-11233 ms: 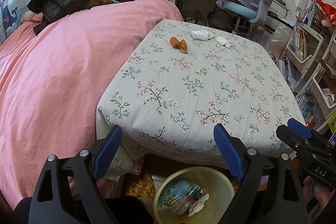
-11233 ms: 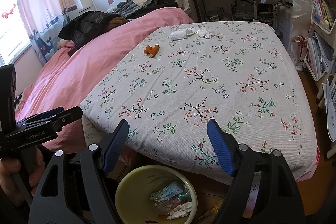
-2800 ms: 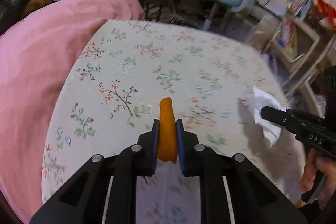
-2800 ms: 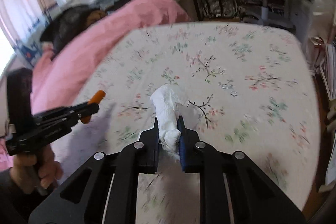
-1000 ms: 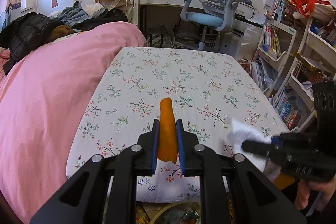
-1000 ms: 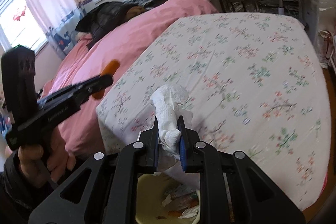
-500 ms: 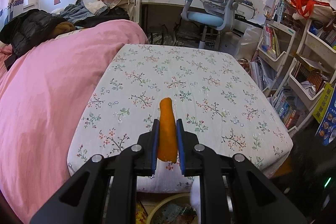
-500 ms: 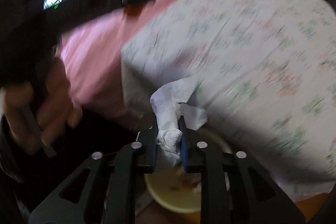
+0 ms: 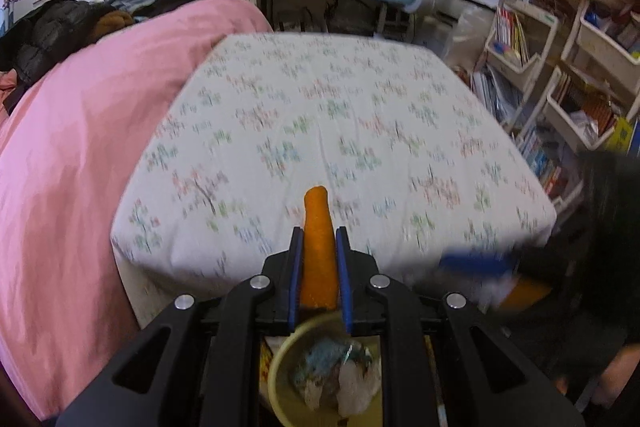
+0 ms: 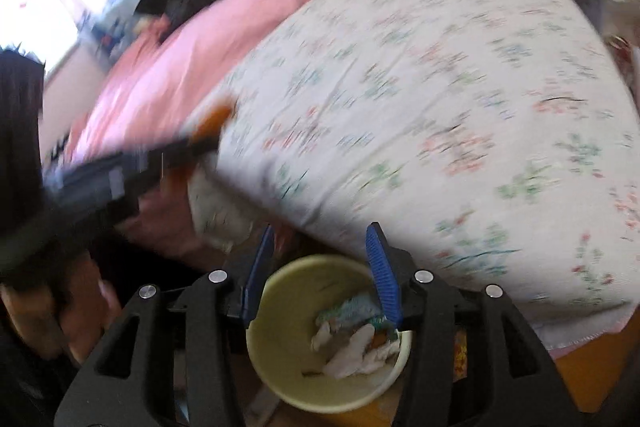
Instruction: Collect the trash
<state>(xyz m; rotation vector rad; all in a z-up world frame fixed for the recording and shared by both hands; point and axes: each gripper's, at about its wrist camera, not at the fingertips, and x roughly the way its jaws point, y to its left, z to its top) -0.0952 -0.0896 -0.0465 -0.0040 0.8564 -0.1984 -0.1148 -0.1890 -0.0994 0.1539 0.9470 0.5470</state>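
Right wrist view: right gripper (image 10: 318, 271) opening empty over the bin (image 10: 280, 379), while left gripper (image 9: 319, 277) pinches orange peel (image 9: 318, 247), undropped.

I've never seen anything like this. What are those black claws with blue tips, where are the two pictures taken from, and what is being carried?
There is no robot here: a person holds a hand tool in each hand, each with two blue-padded fingers and a wide-angle camera looking forward along them. One picture comes from each tool.

In the left tool's view, the left gripper is shut on an orange scrap, probably peel, above the edge of a flowered tablecloth. Below sits a yellow bin with wrappers and tissue in it.

In the right tool's blurred view, the right gripper is opening right over that bin, with nothing between its fingers. White tissue lies inside. The cloth itself looks bare.
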